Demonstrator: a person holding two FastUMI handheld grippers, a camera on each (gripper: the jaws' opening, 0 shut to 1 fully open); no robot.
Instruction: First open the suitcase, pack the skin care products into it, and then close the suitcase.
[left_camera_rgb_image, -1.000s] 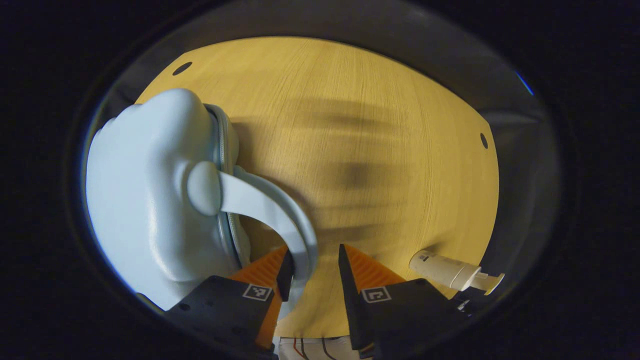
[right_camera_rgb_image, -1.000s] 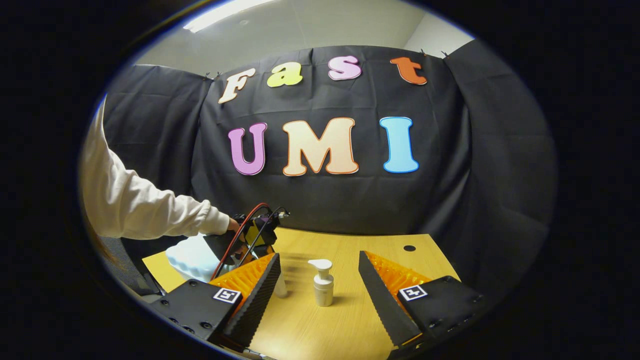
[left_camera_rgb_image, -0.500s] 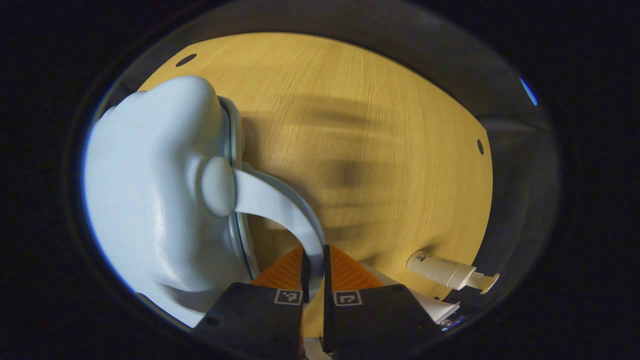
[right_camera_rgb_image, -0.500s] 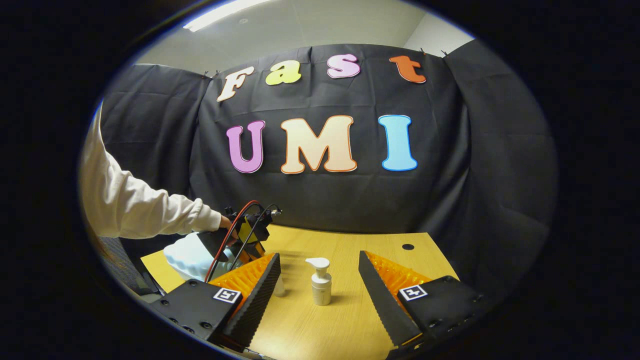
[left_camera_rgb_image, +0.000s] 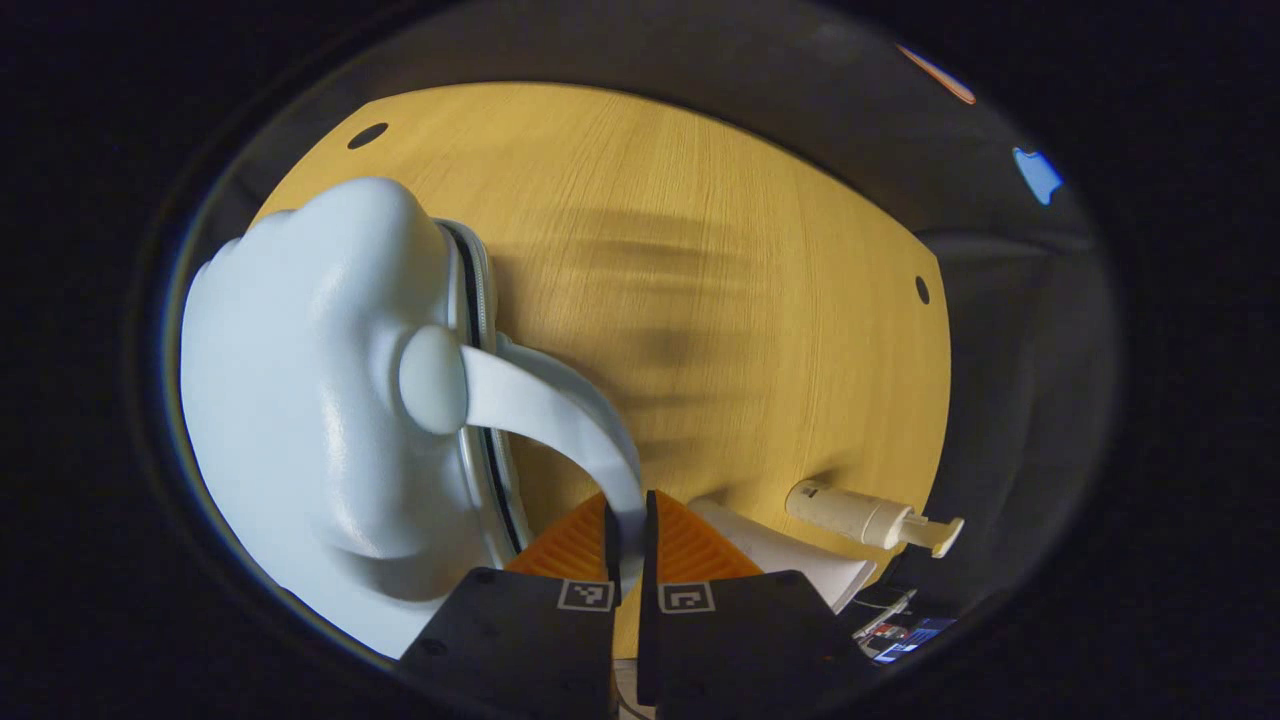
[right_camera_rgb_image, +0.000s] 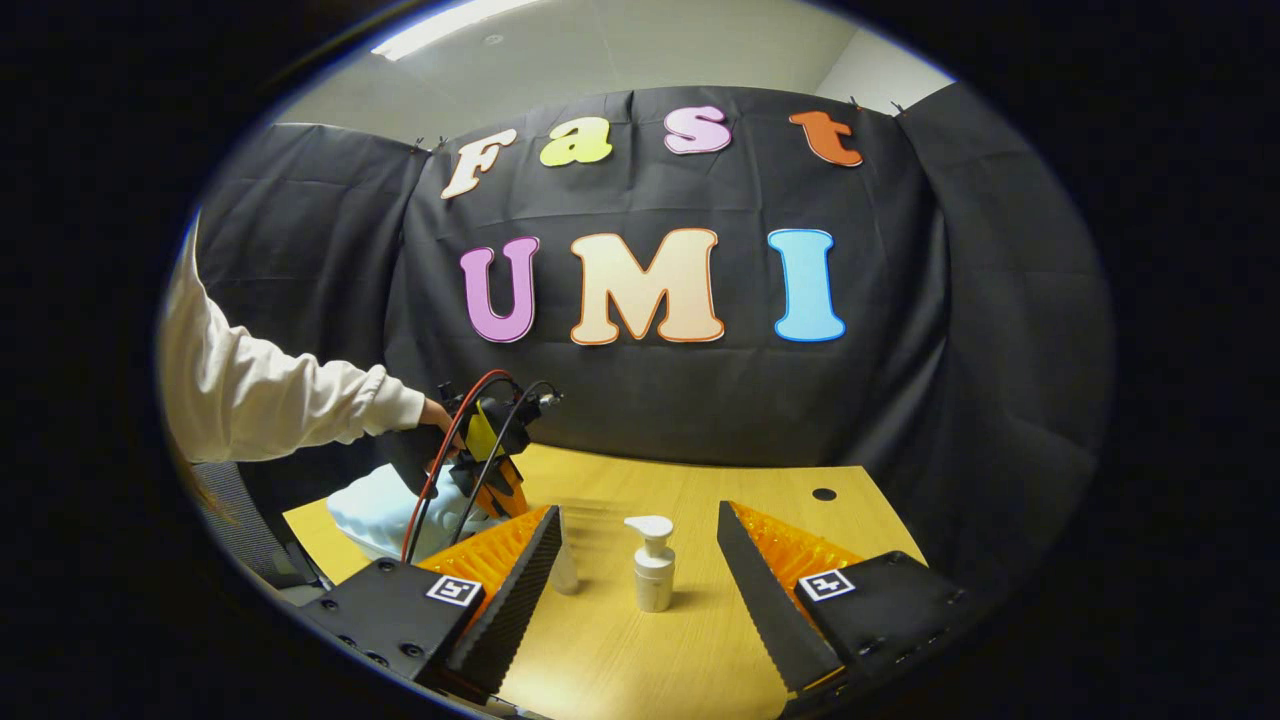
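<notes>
My left claw (left_camera_rgb_image: 627, 520) is clenched on the handle (left_camera_rgb_image: 550, 410) of the pale blue suitcase (left_camera_rgb_image: 310, 400) lying at nine o'clock on the bench (left_camera_rgb_image: 720, 300). My right claw (right_camera_rgb_image: 640, 560) hangs released, the pump bottle (right_camera_rgb_image: 654, 565) standing between its fingers at six o'clock.

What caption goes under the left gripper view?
Left gripper shut on the pale blue suitcase's handle; pump bottle lies nearby.

In the right gripper view, the right gripper's own finger (right_camera_rgb_image: 510, 585) hides most of a small bottle just beside the pump bottle (right_camera_rgb_image: 654, 578). The suitcase (right_camera_rgb_image: 385, 510) there is partly covered by the left gripper (right_camera_rgb_image: 487, 478). In the left gripper view, the closed fingers hide the lower end of the suitcase handle (left_camera_rgb_image: 560, 425).
</notes>
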